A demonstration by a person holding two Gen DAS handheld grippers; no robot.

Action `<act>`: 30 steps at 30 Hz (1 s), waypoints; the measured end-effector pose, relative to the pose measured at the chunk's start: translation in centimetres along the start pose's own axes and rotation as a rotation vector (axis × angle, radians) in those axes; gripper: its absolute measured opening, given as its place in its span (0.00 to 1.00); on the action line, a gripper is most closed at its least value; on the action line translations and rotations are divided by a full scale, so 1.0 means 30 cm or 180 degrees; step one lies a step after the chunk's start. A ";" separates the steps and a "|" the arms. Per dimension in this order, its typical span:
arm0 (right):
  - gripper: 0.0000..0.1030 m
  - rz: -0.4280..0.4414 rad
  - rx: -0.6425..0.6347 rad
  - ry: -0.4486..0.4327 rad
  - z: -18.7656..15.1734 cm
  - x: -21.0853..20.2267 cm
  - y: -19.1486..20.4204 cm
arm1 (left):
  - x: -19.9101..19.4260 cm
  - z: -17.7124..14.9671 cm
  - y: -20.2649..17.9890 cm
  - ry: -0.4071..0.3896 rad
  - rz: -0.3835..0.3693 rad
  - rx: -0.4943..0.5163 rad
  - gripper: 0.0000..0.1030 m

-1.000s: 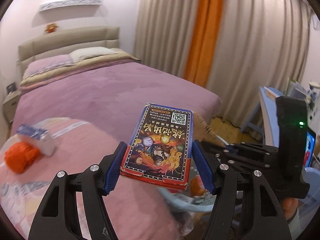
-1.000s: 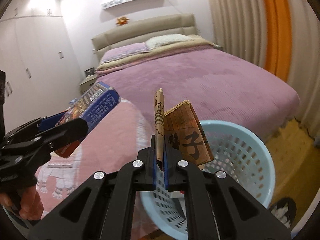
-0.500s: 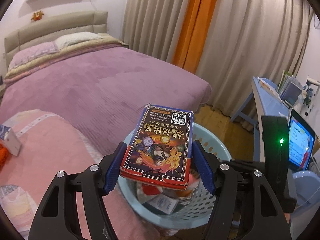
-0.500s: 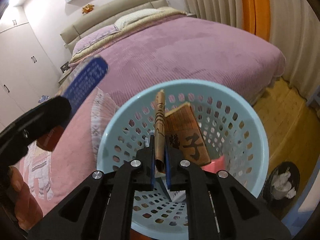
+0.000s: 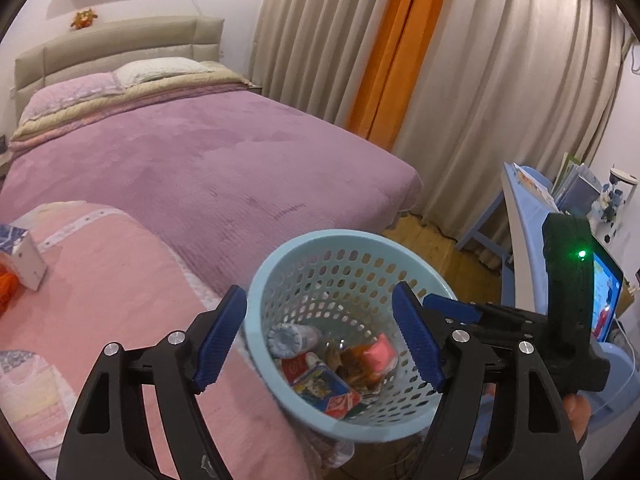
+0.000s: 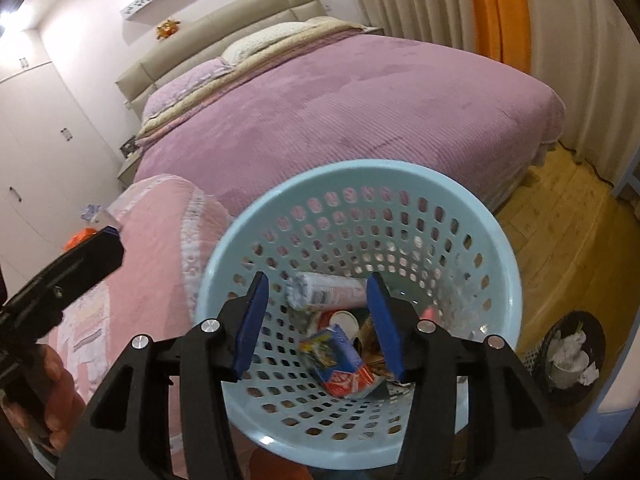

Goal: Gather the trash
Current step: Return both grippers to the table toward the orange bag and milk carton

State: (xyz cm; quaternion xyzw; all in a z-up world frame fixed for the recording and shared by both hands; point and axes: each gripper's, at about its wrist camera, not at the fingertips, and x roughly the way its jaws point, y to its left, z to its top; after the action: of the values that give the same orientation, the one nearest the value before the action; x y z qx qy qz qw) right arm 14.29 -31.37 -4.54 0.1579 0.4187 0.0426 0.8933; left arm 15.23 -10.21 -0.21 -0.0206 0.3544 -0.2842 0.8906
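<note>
A light blue perforated basket [image 5: 280,252] [image 6: 508,256] stands beside the bed. Inside lie a colourful card box [image 5: 326,388] [image 6: 334,354], a rolled paper tube [image 5: 292,335] [image 6: 324,291], a pink piece [image 5: 380,350] and brown cardboard scraps. My left gripper [image 5: 320,332] is open and empty above the basket's near rim. My right gripper [image 6: 318,320] is open and empty right over the basket's opening. The left gripper also shows in the right wrist view [image 6: 72,264] at the left.
A pink blanket [image 5: 100,288] covers the near bed corner, with a small white box [image 5: 24,256] and an orange object [image 5: 6,280] on it. The purple bed [image 5: 200,160] lies behind. A blue desk [image 5: 524,216] stands right. A dark bin [image 6: 568,356] with tissues sits on the wood floor.
Both grippers opened over the basket. The card box left my left gripper and the brown folded cardboard left my right gripper; both now lie in the basket.
</note>
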 end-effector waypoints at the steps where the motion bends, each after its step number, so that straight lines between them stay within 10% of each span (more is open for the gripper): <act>1: 0.46 0.0025 -0.0060 -0.0027 0.000 -0.008 0.021 | -0.012 -0.001 0.005 -0.0018 0.0007 -0.0006 0.71; 30: 0.46 0.0697 -0.1328 -0.0324 0.054 0.046 0.799 | -0.490 -0.044 0.578 -0.0631 0.0832 -0.0876 0.77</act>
State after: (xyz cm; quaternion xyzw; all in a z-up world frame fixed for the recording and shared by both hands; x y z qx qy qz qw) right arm 17.76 -8.80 3.02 0.0163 0.3357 0.2167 0.9166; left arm 14.28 12.18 3.78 -0.1238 0.3003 -0.1117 0.9392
